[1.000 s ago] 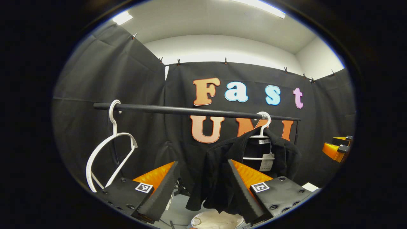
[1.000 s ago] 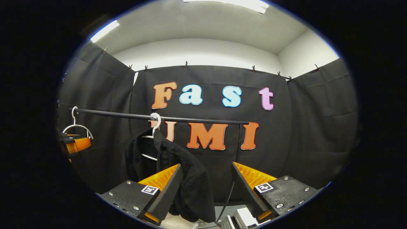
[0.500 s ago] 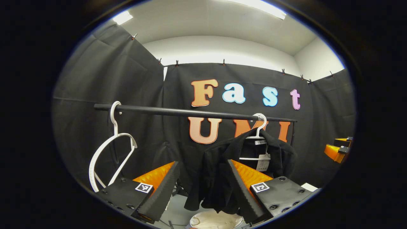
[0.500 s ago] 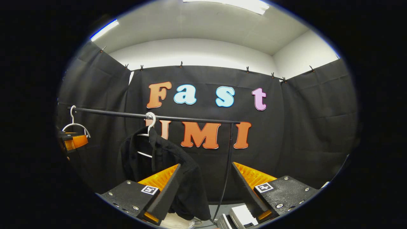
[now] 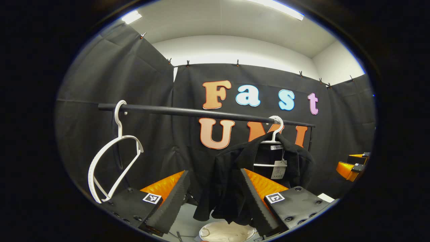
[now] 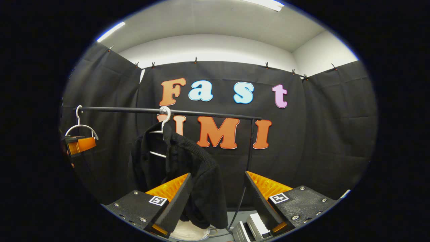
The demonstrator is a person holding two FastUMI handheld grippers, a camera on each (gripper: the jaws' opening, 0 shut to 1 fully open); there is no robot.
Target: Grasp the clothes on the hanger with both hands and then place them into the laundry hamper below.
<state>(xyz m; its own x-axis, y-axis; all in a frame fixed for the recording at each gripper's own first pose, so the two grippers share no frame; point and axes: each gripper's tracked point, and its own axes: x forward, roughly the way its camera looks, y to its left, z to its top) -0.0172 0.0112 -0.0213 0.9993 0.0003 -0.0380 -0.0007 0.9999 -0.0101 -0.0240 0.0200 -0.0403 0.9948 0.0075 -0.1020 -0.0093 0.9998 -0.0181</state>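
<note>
both grippers are wide open and hold nothing. left gripper point(image 5: 213, 191) hangs in front of the rail point(image 5: 201, 112), its fingers framing the lower left side of the black garment point(image 5: 235, 174) without touching it, as far as i can tell. right gripper point(image 6: 216, 195) faces the same garment from the other side, with the cloth lying toward its left finger and the rail's upright post point(image 6: 250, 144) behind the gap.

the garment hangs on a white hanger point(image 5: 275, 129) hooked near the right end of the rail, draped over both shoulders, with a paper tag point(image 5: 278, 169) at the collar. a second, empty hanger point(image 5: 114, 158) hangs near the left end, well apart from the garment.

the hamper point(image 5: 226, 232) sits right below the garment; its pale rim shows between the left gripper's fingers. that placing likely means the cloth only needs lowering once freed.

judging by the pose, this is the approach: one gripper comes in on each side so that each can take a shoulder or side and slide the garment off evenly. one risk is the hanger coming away with it.
</note>
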